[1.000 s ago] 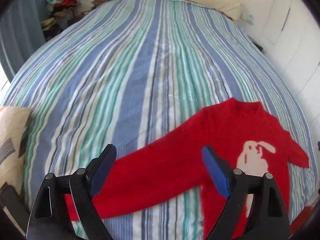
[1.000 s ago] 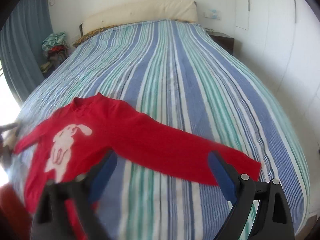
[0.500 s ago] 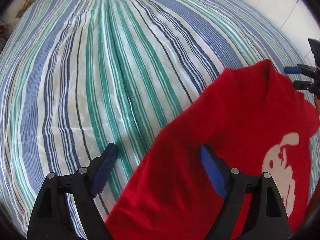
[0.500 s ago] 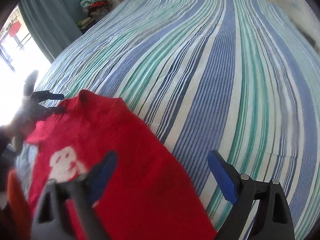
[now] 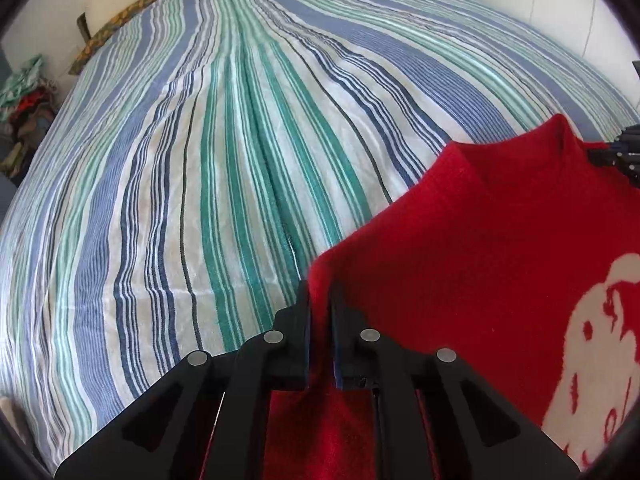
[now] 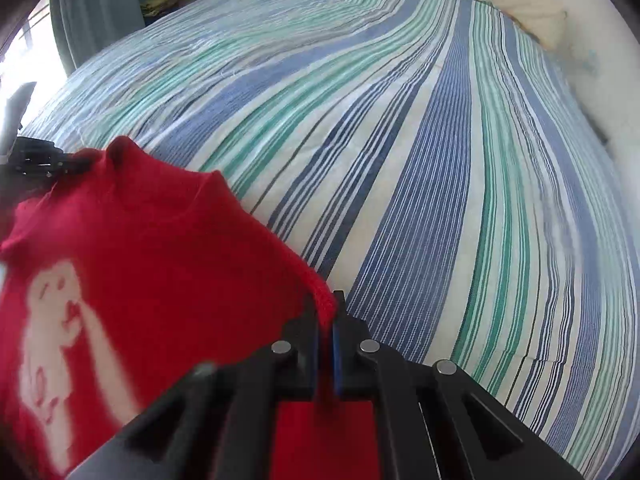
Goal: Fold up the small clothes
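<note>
A small red sweater (image 5: 480, 240) with a white rabbit motif (image 5: 592, 340) lies on the striped bed (image 5: 240, 160). My left gripper (image 5: 320, 304) is closing its jaws on the sweater's edge by the shoulder, and the pads pinch a ridge of red knit. In the right wrist view the sweater (image 6: 140, 248) fills the lower left, and my right gripper (image 6: 326, 312) is shut on its other shoulder edge. Each gripper also shows small in the other's view, beside the collar: the right gripper (image 5: 616, 152) and the left gripper (image 6: 40, 156).
The blue, green and white striped cover (image 6: 400, 160) stretches away beyond the sweater. A pile of clothes (image 5: 24, 96) sits off the bed's far left corner, near a grey curtain (image 6: 100, 12). A pillow (image 6: 540, 20) lies at the head, against white walls.
Both grippers dropped down onto the sweater, moving in from the sleeves toward the shoulders. Their jaws, wide apart before, have closed on the red knit.
</note>
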{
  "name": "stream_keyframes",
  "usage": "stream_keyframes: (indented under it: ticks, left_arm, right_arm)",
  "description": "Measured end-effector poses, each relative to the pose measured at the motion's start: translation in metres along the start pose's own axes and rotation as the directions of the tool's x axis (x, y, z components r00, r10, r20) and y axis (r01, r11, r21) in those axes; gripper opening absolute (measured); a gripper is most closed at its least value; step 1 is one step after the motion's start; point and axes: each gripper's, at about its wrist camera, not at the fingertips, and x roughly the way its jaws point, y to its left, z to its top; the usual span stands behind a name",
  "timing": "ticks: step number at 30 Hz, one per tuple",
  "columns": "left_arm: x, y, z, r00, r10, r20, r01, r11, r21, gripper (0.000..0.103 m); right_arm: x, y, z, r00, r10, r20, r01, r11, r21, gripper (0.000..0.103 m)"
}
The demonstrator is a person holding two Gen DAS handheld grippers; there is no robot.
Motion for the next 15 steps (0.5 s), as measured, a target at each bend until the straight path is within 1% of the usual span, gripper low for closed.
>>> stream_keyframes:
  ticks: [1,2,3,4,5,6,8,10,12,14,15]
  left_arm:
    - [-0.005,-0.001,0.001,1.0,0.011,0.001,-0.011,1.0,-0.009,0.023]
    - [-0.01,0.001,0.002,1.0,0.028,-0.005,-0.028,0.999,-0.025,0.047]
    - [-0.02,0.011,0.0,0.998,0.056,0.002,-0.056,0.997,-0.047,0.059]
    - [-0.034,0.018,-0.002,0.997,0.073,0.032,-0.07,0.995,-0.07,0.07]
    - [-0.047,0.026,-0.004,0.995,0.074,0.06,-0.069,0.994,-0.088,0.071]
    - [-0.062,0.031,-0.008,0.994,0.075,0.079,-0.067,0.993,-0.1,0.07]
    - [-0.096,0.03,-0.025,0.992,0.066,0.107,-0.055,0.993,-0.102,0.069]
    - [-0.131,0.017,-0.055,0.992,0.023,0.125,-0.013,0.997,-0.075,0.069]
    - [-0.157,-0.009,-0.093,0.993,-0.025,0.111,0.03,0.999,-0.04,0.069]
    - [-0.173,-0.044,-0.137,0.995,-0.078,0.068,0.078,0.997,-0.004,0.069]
    - [-0.176,-0.063,-0.157,0.994,-0.101,0.04,0.101,0.995,0.017,0.069]
  right_arm:
    - [0.005,0.002,-0.003,1.0,-0.015,0.0,0.015,1.0,0.005,0.005]
    - [0.005,0.002,-0.006,1.0,-0.028,0.013,0.028,0.999,0.017,0.01]
    - [0.001,0.0,-0.007,0.999,-0.028,0.026,0.027,0.999,0.036,0.016]
    - [-0.003,-0.002,-0.007,0.999,-0.045,0.03,0.043,0.997,0.059,0.043]
    - [-0.01,-0.005,-0.009,0.997,-0.069,0.031,0.067,0.995,0.076,0.068]
    - [-0.021,-0.006,-0.012,0.995,-0.086,0.05,0.081,0.993,0.088,0.07]
    - [-0.052,-0.005,-0.025,0.991,-0.088,0.097,0.079,0.993,0.087,0.07]
    - [-0.086,0.011,-0.042,0.991,-0.061,0.121,0.057,0.998,0.04,0.07]
    - [-0.12,0.04,-0.066,0.991,0.01,0.134,-0.004,0.999,-0.043,0.07]
    - [-0.149,0.077,-0.098,0.985,0.124,0.118,-0.109,0.986,-0.122,0.069]
    - [-0.16,0.099,-0.117,0.981,0.168,0.1,-0.152,0.976,-0.155,0.069]
